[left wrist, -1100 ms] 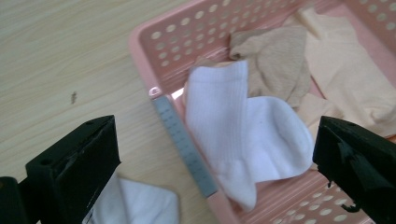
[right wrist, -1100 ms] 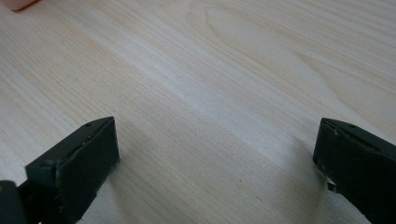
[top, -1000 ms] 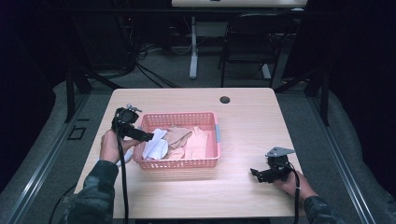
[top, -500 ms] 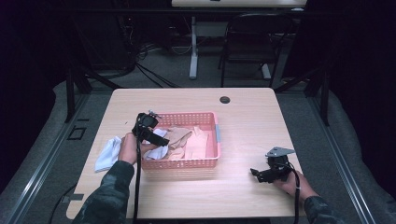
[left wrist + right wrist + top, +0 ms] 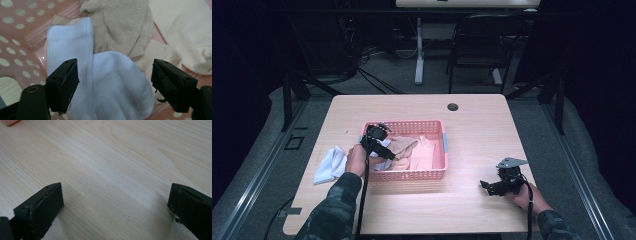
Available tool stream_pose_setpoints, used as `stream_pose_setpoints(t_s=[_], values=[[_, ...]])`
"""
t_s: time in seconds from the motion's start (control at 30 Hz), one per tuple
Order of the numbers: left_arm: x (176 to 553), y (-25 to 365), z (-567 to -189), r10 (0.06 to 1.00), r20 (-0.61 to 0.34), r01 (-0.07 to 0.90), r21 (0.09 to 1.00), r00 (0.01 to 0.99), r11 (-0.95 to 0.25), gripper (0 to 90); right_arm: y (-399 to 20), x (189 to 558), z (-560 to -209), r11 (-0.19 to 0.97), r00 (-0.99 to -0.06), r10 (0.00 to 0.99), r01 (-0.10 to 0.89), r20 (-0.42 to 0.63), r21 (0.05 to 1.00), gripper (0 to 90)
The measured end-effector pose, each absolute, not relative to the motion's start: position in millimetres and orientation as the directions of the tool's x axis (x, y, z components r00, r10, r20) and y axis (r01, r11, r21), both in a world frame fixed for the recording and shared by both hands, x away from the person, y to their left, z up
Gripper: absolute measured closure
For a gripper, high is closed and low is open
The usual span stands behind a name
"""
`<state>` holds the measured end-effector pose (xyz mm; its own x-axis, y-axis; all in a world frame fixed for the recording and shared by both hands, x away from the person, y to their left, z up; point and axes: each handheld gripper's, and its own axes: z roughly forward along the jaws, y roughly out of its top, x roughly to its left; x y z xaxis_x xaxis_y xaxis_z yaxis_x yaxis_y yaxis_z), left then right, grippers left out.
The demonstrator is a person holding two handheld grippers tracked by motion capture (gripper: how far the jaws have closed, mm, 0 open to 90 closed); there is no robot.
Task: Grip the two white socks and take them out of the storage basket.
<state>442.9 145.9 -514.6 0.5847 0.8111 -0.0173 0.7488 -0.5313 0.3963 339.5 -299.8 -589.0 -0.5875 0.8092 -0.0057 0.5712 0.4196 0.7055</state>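
Over the left end of the pink basket (image 5: 438, 150), the left gripper (image 5: 384, 151) is lowered into the pile of socks. Its jaws stand wide apart and grip nothing; in the left gripper view a white sock (image 5: 105, 82) lies between them, folded over itself, with a beige sock (image 5: 120, 27) behind it and a cream sock (image 5: 185, 35) to one side. This placement suggests a pick is being set up: the jaws straddle the white sock's bulk so that closing would pinch it.

Outside the basket, another white sock (image 5: 328, 165) lies on the table (image 5: 477, 125) just beside the person's left forearm, apparently already taken out, which points to sorting or unloading.

The right gripper (image 5: 493, 186) rests low at the table's right front, well apart from the basket, jaws fully spread over bare wood and empty. It appears parked so as to leave the basket free.

Compared with half a second ago, the left gripper has advanced from the basket's left rim to inside it. The sock on the table and the right gripper are unchanged.
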Motion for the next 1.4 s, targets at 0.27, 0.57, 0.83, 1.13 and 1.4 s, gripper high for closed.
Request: stream_pose_setpoints(t_s=[0.27, 0.57, 0.83, 1.13, 1.4], values=[[446.9, 147.3, -519.4, 0.830, 0.020, 0.773, 0.355, 0.557, -0.527, 36.1, -299.5, 339.5, -589.3, 0.416, -0.587, 0.810, 0.571, -0.003, 0.708, 0.0], [450.9, 152.2, -521.6, 0.850, 0.073, 0.792, 0.327, 0.522, -0.515, 55.2, -299.7, 339.5, -589.1, 0.419, -0.587, 0.809, 0.571, -0.005, 0.706, 0.0], [453.9, 154.0, -525.9, 0.846, 0.077, 0.799, 0.293, 0.528, -0.526, 68.5, -299.8, 339.5, -589.1, 0.419, -0.588, 0.809, 0.571, -0.005, 0.706, 0.0], [457.2, 153.1, -529.3, 0.833, 0.091, 0.794, 0.259, 0.546, -0.549, 83.3, -299.8, 339.5, -589.1, 0.419, -0.588, 0.809, 0.571, -0.005, 0.706, 0.0], [450.3, 160.5, -509.9, 0.828, 0.079, 0.772, 0.322, 0.556, -0.549, 84.7, -299.7, 339.5, -589.1, 0.419, -0.587, 0.809, 0.571, -0.005, 0.706, 0.0]])
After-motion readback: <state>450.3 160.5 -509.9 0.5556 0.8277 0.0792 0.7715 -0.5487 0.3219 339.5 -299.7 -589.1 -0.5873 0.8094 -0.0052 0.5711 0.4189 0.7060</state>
